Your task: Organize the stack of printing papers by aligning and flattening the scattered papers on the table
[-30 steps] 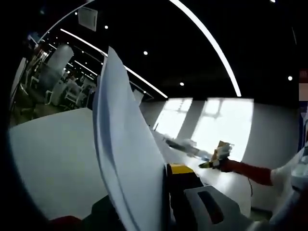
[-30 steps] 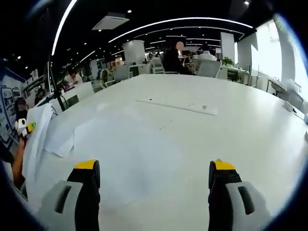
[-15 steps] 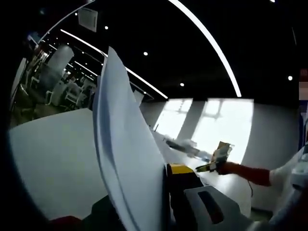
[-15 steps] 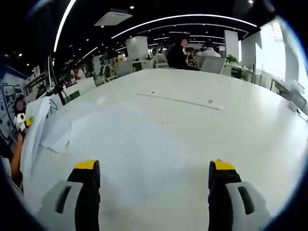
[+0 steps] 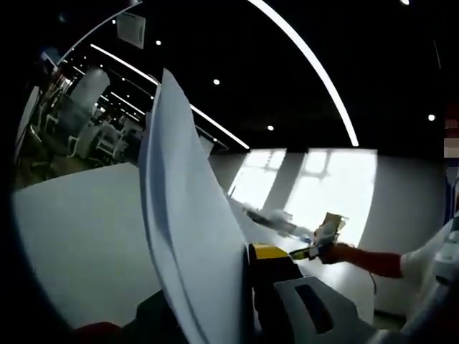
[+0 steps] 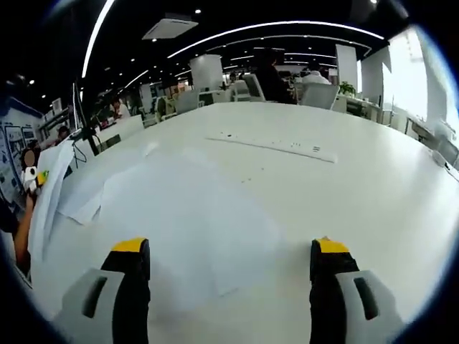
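The upright sheaf of white printing paper (image 5: 190,236) hides the left gripper's (image 5: 240,301) near jaw; its lower edge is cut off.

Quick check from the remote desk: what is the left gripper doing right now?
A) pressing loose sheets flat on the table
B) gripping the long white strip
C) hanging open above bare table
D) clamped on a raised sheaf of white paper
D: in the left gripper view the left gripper is shut on the sheaf of white paper, which stands on edge above the table.
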